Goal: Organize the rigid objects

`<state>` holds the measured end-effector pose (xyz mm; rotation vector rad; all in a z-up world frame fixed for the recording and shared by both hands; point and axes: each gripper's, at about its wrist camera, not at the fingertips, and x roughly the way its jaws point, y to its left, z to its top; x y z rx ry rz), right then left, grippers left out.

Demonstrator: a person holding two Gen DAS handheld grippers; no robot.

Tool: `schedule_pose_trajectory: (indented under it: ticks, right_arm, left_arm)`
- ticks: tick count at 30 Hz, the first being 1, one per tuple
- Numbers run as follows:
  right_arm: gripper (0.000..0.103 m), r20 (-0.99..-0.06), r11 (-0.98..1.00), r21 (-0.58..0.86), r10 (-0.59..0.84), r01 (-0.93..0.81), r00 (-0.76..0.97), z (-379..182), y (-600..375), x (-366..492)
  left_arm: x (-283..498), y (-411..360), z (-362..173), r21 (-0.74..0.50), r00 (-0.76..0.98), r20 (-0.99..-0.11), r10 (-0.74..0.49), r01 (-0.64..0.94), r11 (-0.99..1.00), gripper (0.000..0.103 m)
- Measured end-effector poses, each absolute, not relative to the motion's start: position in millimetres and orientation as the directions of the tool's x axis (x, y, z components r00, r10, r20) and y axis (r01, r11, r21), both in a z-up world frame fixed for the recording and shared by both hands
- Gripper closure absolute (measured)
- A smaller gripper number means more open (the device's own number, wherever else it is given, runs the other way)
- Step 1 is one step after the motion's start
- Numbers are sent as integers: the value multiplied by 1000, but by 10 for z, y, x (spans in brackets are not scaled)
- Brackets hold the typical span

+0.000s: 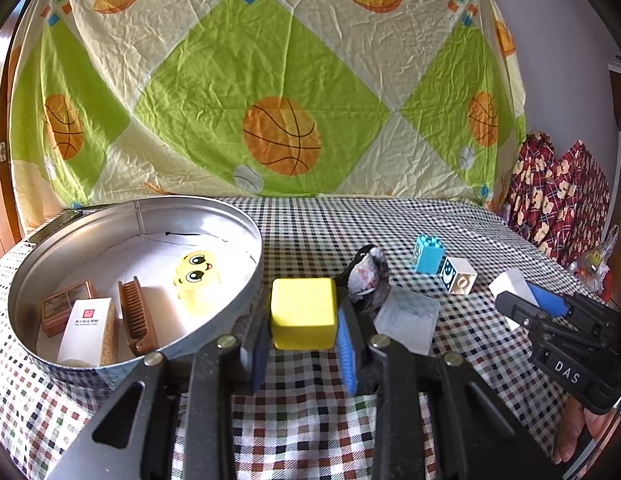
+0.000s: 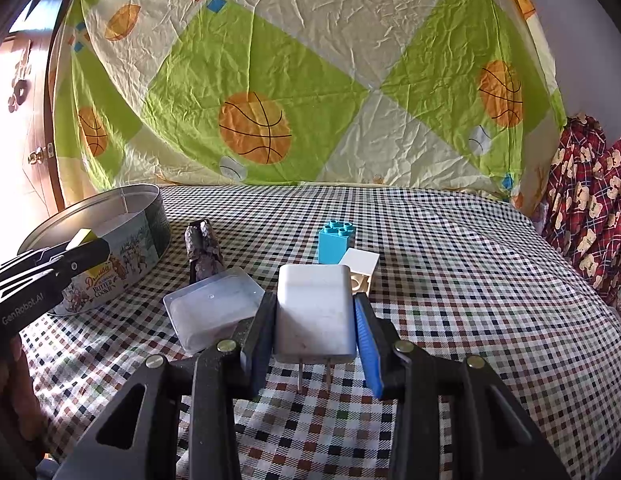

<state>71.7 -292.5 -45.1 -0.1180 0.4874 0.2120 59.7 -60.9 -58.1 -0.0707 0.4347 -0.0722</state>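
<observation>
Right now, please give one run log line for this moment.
left tool: shut on yellow block | right tool: shut on white charger | tin: partly filled

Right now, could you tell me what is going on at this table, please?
A person is sorting small items into a round metal tin using two handheld tools. The left tool is shut on a yellow block beside the tin; the right tool is shut on a white charger. A comb and small boxes already lie in the tin. A blue brick, white brick, clear case and dark stone remain on the cloth.
</observation>
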Motion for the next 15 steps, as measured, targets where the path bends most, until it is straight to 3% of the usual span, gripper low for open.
schedule_pose_trajectory:
  ticks: [15]
  right_arm:
    - [63, -433, 971, -77, 171, -225, 885, -431, -2922, 633]
  left_arm:
    - [530, -599, -551, -89, 921, -380, -86, 56, 994, 76]
